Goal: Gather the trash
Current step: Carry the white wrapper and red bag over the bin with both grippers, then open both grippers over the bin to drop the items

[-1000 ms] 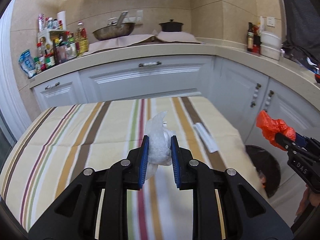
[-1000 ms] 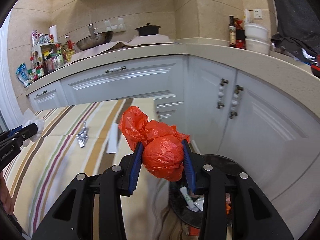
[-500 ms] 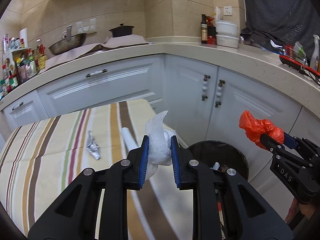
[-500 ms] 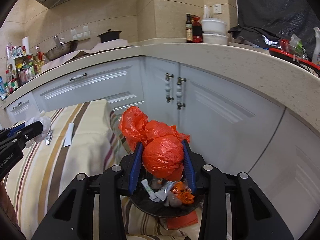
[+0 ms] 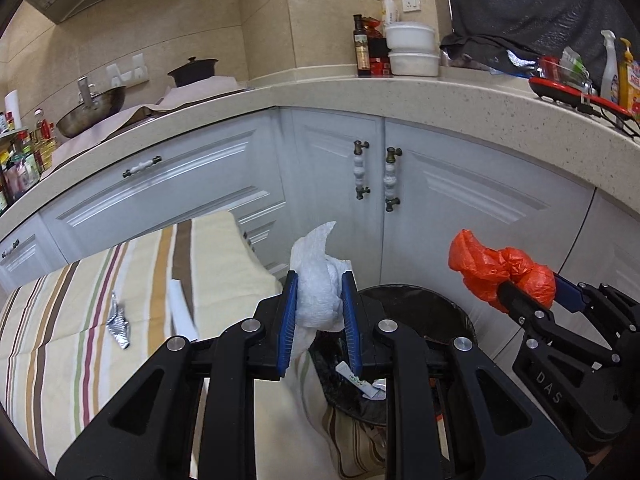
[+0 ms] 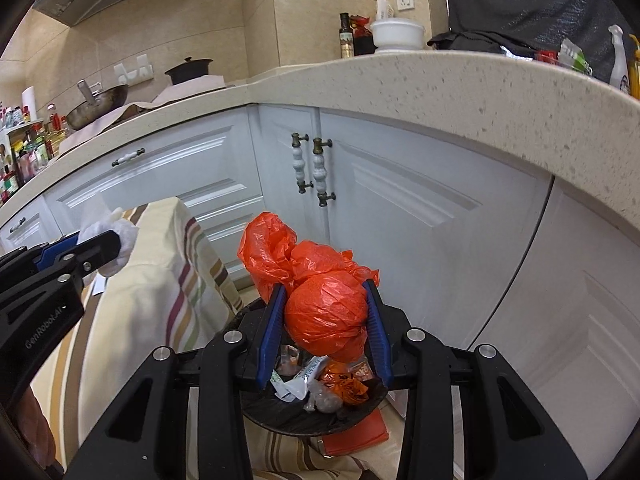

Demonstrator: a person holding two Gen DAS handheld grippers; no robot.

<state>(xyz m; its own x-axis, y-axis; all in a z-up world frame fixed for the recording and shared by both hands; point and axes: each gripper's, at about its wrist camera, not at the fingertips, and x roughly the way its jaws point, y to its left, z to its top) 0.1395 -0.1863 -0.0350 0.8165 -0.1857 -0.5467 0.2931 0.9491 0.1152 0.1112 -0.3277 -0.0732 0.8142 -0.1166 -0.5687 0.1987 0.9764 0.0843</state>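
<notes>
Trash-wise, the right gripper had its jaws clamped on a shiny, crinkled orange plastic bag balled tight, right above the black bin. Left gripper pinched a crumpled white paper wad near the bin's rim, beside the striped surface.
</notes>
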